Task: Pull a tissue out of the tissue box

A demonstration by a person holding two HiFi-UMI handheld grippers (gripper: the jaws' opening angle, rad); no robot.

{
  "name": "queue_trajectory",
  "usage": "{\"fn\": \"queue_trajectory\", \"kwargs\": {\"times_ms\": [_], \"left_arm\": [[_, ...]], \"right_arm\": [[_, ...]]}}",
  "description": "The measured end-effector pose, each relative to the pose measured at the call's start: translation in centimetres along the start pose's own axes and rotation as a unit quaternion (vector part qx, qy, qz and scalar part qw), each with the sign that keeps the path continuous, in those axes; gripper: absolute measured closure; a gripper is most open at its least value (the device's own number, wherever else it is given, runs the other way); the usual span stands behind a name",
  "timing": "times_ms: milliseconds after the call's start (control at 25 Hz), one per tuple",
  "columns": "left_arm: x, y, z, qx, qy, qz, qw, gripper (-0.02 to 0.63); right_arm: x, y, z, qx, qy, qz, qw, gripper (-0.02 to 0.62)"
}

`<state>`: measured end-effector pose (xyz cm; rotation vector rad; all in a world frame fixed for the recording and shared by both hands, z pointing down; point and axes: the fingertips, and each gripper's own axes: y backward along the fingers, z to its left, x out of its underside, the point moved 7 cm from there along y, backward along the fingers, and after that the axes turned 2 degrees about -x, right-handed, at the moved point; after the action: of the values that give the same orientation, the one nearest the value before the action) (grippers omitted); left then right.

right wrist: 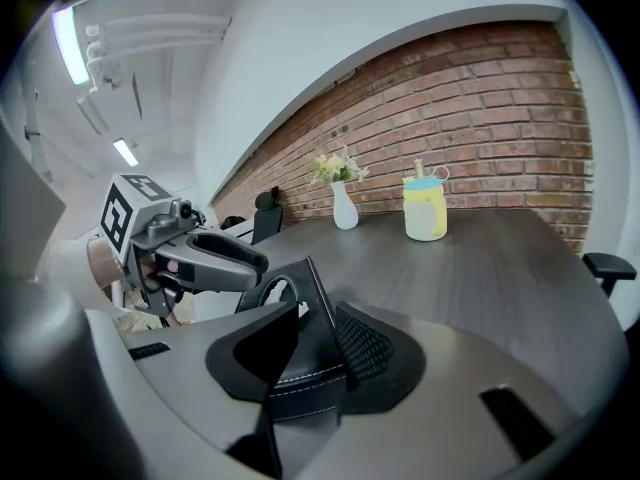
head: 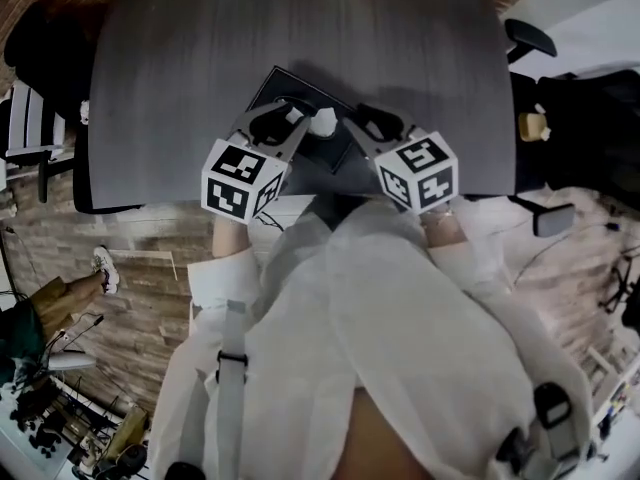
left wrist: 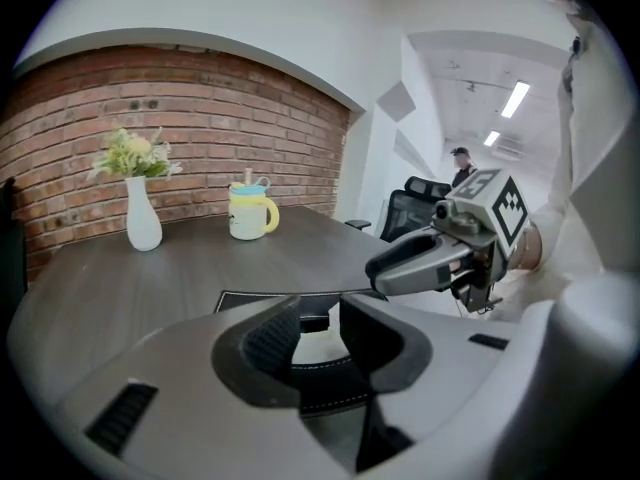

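Note:
A black leather tissue box (head: 300,103) lies on the dark table (head: 180,58) close to its front edge, and a tuft of white tissue (head: 322,120) sticks up from it. My left gripper (head: 285,118) is over the box's left part with its jaws apart. In the left gripper view (left wrist: 320,333), white tissue (left wrist: 312,348) shows through the gap above the stitched box rim. My right gripper (head: 362,120) comes in from the right. In the right gripper view (right wrist: 318,343), its pads sit against both sides of the box's upright wall (right wrist: 305,298), which fills the gap.
A white vase with flowers (left wrist: 143,218) and a yellow mug (left wrist: 248,216) stand at the table's far side by the brick wall. Office chairs stand to the left (head: 40,118) and right (head: 530,38). A person (left wrist: 460,166) stands in the far corridor.

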<state>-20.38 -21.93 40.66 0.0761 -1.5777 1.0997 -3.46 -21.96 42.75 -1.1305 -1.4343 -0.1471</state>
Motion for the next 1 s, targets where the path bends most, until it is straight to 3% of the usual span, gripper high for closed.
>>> {"fn": "queue_trajectory", "kwargs": {"times_ms": [320, 560, 1000], "left_arm": [[0.2, -1.1, -0.4, 0.032, -0.070, 0.039, 0.9963, 0.503], [0.5, -2.0, -1.1, 0.053, -0.162, 0.075, 0.9825, 0.503], [0.8, -3.5, -0.9, 0.084, -0.213, 0.120, 0.9660, 0.503]], "right_arm": [[1.6, 0.6, 1.3, 0.028, -0.012, 0.012, 0.999, 0.453], [2.7, 0.9, 1.1, 0.055, -0.037, 0.026, 0.997, 0.420], [3.1, 0.7, 1.0, 0.062, -0.102, 0.034, 0.992, 0.399]]}}
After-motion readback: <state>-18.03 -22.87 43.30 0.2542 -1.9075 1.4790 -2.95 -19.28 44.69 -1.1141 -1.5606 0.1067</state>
